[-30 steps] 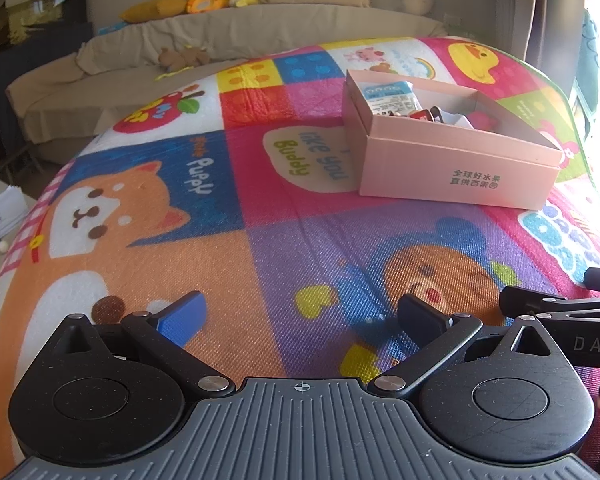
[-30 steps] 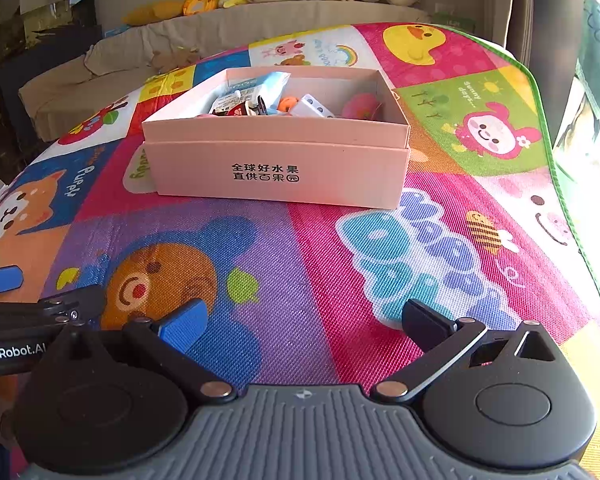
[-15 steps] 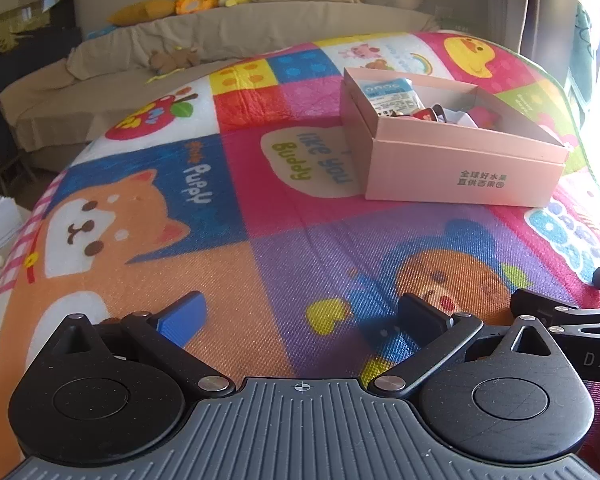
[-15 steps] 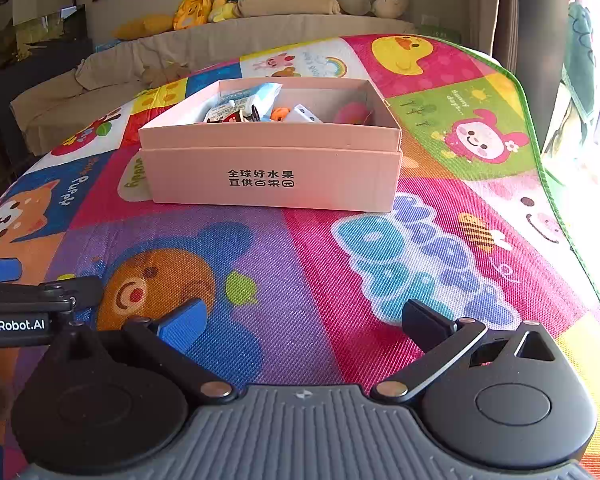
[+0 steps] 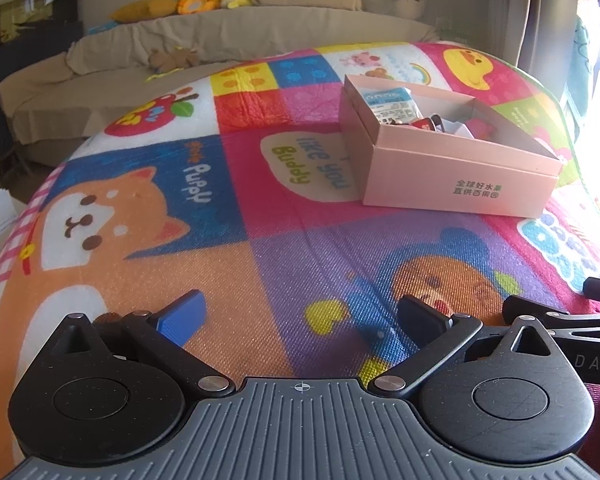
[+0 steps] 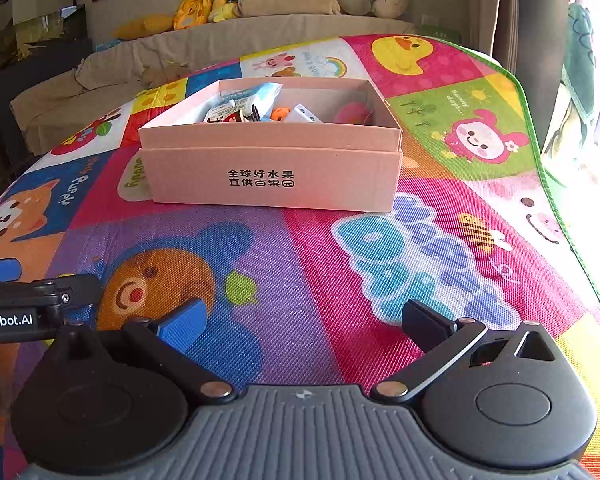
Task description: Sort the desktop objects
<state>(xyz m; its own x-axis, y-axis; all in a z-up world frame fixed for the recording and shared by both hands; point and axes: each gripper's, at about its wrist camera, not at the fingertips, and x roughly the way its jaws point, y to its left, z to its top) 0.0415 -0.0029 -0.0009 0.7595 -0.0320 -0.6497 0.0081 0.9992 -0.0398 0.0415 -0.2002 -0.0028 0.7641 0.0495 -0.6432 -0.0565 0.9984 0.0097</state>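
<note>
left gripper point(image 5: 300, 316) and right gripper point(image 6: 304, 320) both fingers apart, empty, side by side over cartoon play mat point(image 6: 300, 264); pink cardboard box point(image 6: 272, 176) ahead holds small items

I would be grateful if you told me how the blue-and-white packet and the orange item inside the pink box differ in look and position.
The blue-and-white packet is larger and flat with printed text, and it rises above the pink box rim. The orange item is small, plain and sits low, mostly hidden. The packet lies toward the box's left side; the orange item sits nearer the middle. Both rest inside the box, untouched by either gripper.
</note>
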